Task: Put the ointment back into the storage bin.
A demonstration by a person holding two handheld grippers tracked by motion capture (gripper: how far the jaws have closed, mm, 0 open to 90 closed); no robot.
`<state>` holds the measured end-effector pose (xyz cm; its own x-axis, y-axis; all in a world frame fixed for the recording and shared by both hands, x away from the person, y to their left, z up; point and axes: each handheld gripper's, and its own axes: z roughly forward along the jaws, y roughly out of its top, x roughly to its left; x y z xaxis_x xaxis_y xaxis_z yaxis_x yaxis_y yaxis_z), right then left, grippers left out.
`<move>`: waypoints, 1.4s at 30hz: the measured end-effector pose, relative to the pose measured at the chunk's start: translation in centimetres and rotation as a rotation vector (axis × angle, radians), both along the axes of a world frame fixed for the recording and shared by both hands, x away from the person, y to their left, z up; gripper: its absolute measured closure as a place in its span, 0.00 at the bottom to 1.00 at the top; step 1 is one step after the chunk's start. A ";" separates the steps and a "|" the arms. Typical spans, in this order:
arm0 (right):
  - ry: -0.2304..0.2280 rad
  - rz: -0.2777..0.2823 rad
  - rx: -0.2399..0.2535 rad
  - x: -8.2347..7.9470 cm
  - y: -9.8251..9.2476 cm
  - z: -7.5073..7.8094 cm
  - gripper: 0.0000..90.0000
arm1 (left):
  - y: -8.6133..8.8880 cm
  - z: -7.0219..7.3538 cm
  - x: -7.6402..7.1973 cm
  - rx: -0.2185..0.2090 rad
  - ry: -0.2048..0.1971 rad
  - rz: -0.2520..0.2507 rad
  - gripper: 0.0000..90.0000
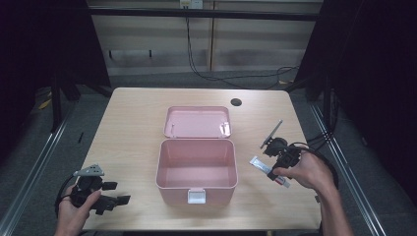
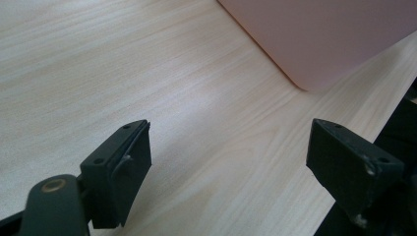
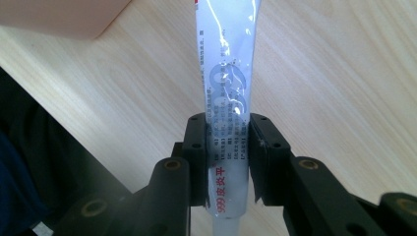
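From the high view: light wooden table [image 1: 133,128], open pink plastic box [image 1: 196,169] in the middle, lid [image 1: 197,122] laid back, white latch [image 1: 196,196] at the near wall. Left gripper [image 1: 112,193] near the front left corner; right gripper [image 1: 276,173] beside the box, over a white ointment tube [image 1: 261,165].

From the left gripper view: jaws wide apart, holding nothing, bare wood between, pink box corner [image 2: 319,39] ahead.

From the right gripper view: jaws clamped on the tube [image 3: 227,88], close to its cap end; grey "999" and red print readable, not legible from above.

The silver tube [image 3: 227,93] bears a large "999" and red Chinese characters.
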<state>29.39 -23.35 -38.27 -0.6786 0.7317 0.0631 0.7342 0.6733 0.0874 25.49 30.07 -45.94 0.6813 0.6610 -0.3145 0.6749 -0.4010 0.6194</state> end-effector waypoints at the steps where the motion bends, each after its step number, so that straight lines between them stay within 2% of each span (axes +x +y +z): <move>1: -0.003 0.005 0.005 0.0 0.0 0.2 0.79 | 0.0 0.0 0.0 -0.002 0.001 0.002 0.19; 5: -0.008 0.012 0.007 -0.2 -0.2 1.0 0.79 | 0.1 0.1 0.0 -0.010 0.000 -0.004 0.19; 6: -0.021 0.001 0.006 -0.2 -0.3 1.2 0.79 | 0.0 0.1 0.0 -0.009 0.001 -0.004 0.19; 9: -0.021 -0.008 0.008 -0.2 -0.4 1.7 0.79 | 0.1 0.1 0.0 -0.009 0.000 -0.003 0.19; 14: -0.026 0.017 0.022 -0.3 -0.4 2.7 0.79 | 0.1 0.1 0.0 -0.008 0.000 -0.003 0.19; 18: -0.040 0.056 0.012 -0.3 -0.1 3.7 0.79 | 0.1 0.1 0.0 -0.008 0.001 -0.005 0.19; 20: -0.050 0.080 0.025 -0.2 0.0 4.4 0.79 | 0.1 0.1 0.0 -0.008 0.000 -0.004 0.19; 25: -0.050 0.103 0.021 -0.2 0.1 5.3 0.79 | 0.1 0.1 0.0 -0.005 0.000 -0.008 0.19; 33: -0.071 0.150 0.046 -0.3 0.5 6.8 0.79 | 0.1 0.0 0.1 -0.005 0.001 -0.007 0.19; 41: -0.076 0.197 0.060 0.0 2.0 7.8 0.79 | 0.1 0.0 0.1 -0.004 0.000 -0.008 0.19; 42: -0.077 0.219 0.060 0.1 2.5 7.9 0.79 | 0.0 0.0 0.0 -0.004 0.000 -0.007 0.19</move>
<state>29.48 -20.81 -30.36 -0.8253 0.5629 0.0444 0.5607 0.8077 0.1822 25.54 30.12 -45.90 0.6858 0.6551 -0.3170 0.6723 -0.4035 0.6206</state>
